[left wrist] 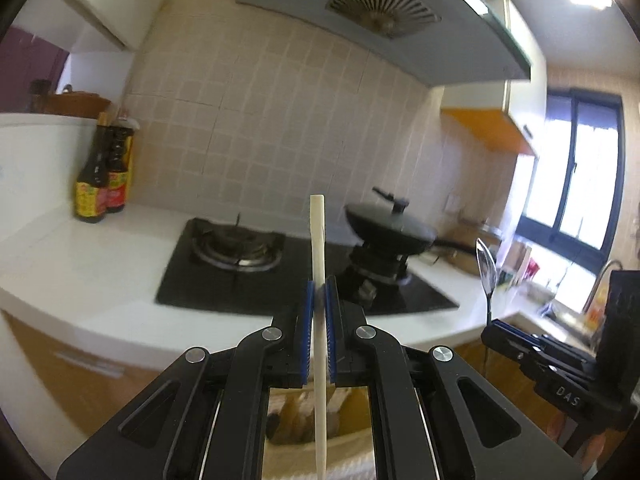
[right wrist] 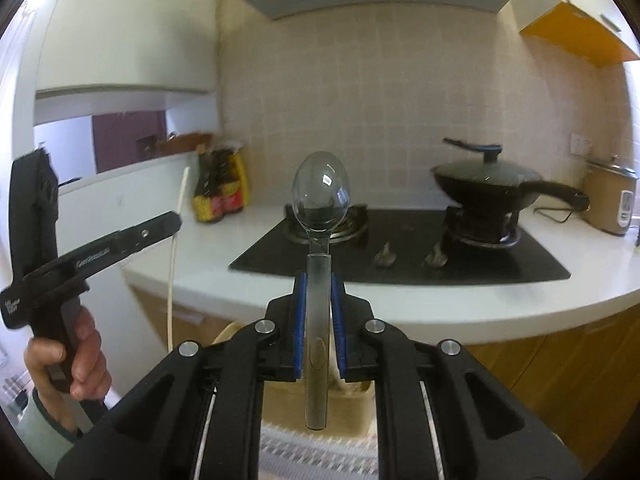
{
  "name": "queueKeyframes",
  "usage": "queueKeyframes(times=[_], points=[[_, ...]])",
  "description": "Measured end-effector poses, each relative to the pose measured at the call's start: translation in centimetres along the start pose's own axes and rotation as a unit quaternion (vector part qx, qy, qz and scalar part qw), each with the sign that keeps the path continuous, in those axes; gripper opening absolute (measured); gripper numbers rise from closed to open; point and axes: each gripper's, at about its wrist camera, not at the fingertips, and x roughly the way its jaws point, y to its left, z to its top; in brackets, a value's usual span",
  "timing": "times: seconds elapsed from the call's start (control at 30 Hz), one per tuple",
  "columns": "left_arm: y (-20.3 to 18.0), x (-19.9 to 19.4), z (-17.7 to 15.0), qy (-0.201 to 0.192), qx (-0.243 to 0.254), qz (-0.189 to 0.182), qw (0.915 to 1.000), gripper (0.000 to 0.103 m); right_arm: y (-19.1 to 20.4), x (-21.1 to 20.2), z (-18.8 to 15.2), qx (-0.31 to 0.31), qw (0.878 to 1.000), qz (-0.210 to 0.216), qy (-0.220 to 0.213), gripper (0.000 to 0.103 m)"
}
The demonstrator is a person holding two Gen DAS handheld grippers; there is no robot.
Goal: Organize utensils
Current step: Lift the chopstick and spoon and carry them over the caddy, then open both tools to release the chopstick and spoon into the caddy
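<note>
My left gripper [left wrist: 319, 286] is shut on a pale cream chopstick [left wrist: 318, 240] that stands upright between the blue pads, in front of the counter. It also shows in the right wrist view [right wrist: 176, 220] at the left, with the chopstick [right wrist: 182, 192] sticking up. My right gripper [right wrist: 319, 280] is shut on the handle of a clear plastic spoon [right wrist: 320, 192], bowl up. It shows in the left wrist view [left wrist: 494, 326] at the right with the spoon [left wrist: 486, 264]. Both are held in the air before the counter.
A white counter [right wrist: 440, 300] holds a black gas hob [right wrist: 400, 252], a lidded black wok [right wrist: 488, 188], two sauce bottles [right wrist: 220, 192] and a rice cooker [right wrist: 612, 204]. A range hood [left wrist: 380, 12] hangs above. A beige container [right wrist: 280, 400] lies below the grippers.
</note>
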Motion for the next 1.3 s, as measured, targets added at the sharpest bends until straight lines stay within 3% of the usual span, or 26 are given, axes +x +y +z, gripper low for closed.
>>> queueKeyframes(times=[0.2,0.4,0.77,1.1,1.3], points=[[1.2,3.1,-0.1,-0.029,-0.007,-0.012,0.9995,0.004,-2.3,2.9,-0.4,0.025,1.000,-0.004,-0.017,0.010],[1.8,5.0,-0.6,-0.051,0.004,0.001,0.9987,0.004,-3.2,5.3,-1.7,0.042,0.999,-0.004,-0.031,0.010],[2.3,6.6,-2.7,-0.057,0.019,0.019,0.9980,0.004,-4.1,8.0,-3.9,0.057,0.998,-0.009,-0.033,0.010],[2.4,6.6,-3.3,-0.051,0.021,0.005,0.9985,0.005,-4.3,7.9,-5.4,0.067,0.997,-0.003,-0.030,0.011],[2.5,5.3,-3.5,-0.034,0.018,-0.012,0.9992,0.018,-4.3,6.2,-6.1,0.077,0.997,0.005,-0.017,0.027]])
